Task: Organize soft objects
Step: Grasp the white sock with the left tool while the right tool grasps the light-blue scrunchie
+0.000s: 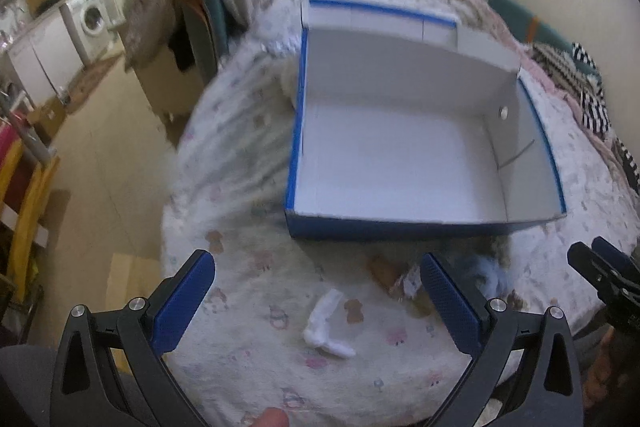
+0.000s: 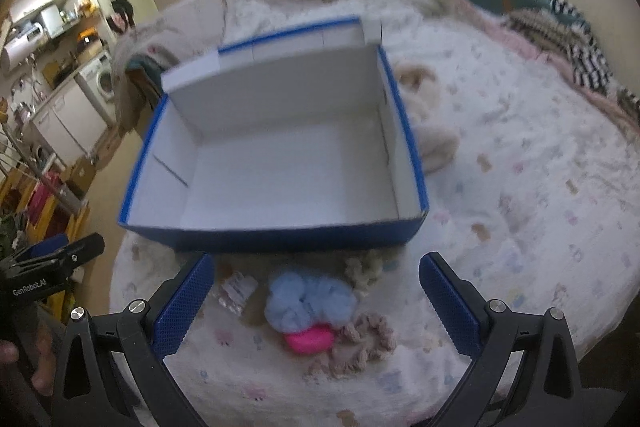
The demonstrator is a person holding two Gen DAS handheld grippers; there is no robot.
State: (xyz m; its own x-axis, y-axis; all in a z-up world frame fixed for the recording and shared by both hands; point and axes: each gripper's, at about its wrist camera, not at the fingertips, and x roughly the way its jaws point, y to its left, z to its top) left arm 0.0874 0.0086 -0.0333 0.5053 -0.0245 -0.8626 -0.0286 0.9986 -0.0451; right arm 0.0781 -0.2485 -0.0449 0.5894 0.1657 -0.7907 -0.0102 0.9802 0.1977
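An open blue box with a white, empty inside (image 1: 392, 151) (image 2: 280, 171) sits on the patterned bed cover. In the left wrist view a white sock (image 1: 326, 327) lies in front of it, between the fingers of my left gripper (image 1: 320, 267), which is open and empty. In the right wrist view a light blue fluffy item (image 2: 308, 301), a pink item (image 2: 310, 341) and a beige knitted item (image 2: 360, 343) lie bunched in front of the box. My right gripper (image 2: 316, 267) hovers open and empty above them.
A small patterned packet (image 2: 236, 291) lies left of the blue fluff. A cream plush item (image 2: 432, 139) lies right of the box. Striped cloth (image 2: 580, 43) lies at the far right. The bed's left edge drops to the floor (image 1: 100, 167), with a washing machine (image 1: 90, 19) beyond.
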